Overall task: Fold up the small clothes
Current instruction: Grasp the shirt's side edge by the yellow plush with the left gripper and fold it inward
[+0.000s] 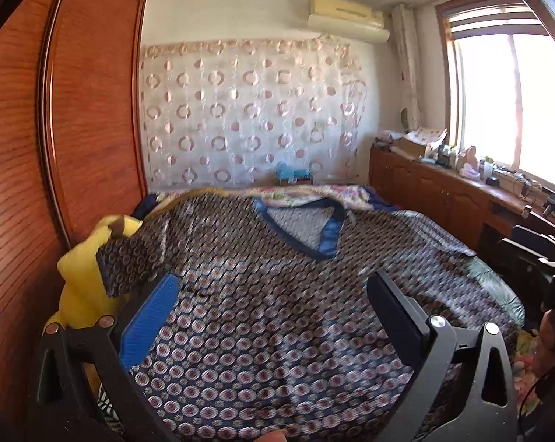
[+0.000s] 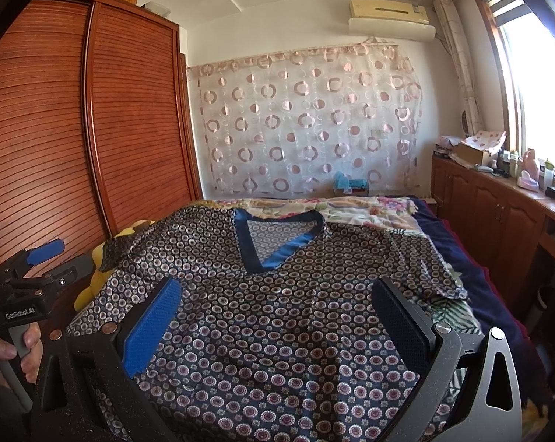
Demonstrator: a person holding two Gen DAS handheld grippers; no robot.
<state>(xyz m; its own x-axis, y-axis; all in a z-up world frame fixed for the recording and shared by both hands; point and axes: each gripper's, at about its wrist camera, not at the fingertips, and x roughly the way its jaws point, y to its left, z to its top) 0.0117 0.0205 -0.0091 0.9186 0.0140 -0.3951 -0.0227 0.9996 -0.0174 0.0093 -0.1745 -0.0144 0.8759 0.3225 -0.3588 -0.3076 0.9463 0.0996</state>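
Bedroom bed [image 2: 472, 276] bears a patterned shirt [image 2: 277, 316]; both tongs gape wide, left [image 2: 45, 261] apparently marked "GenRobot.AI".

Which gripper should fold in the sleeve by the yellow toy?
Probably the left gripper: it hovers open beside the folded-up sleeve at the shirt's left edge, near the yellow toy. The right gripper faces the shirt's middle.

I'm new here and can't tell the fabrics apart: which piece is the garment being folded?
Start at the bed under the circle-print curtain. Spread across it lies a dark navy satin top dotted with pink rings; only it has a blue V-neck band.
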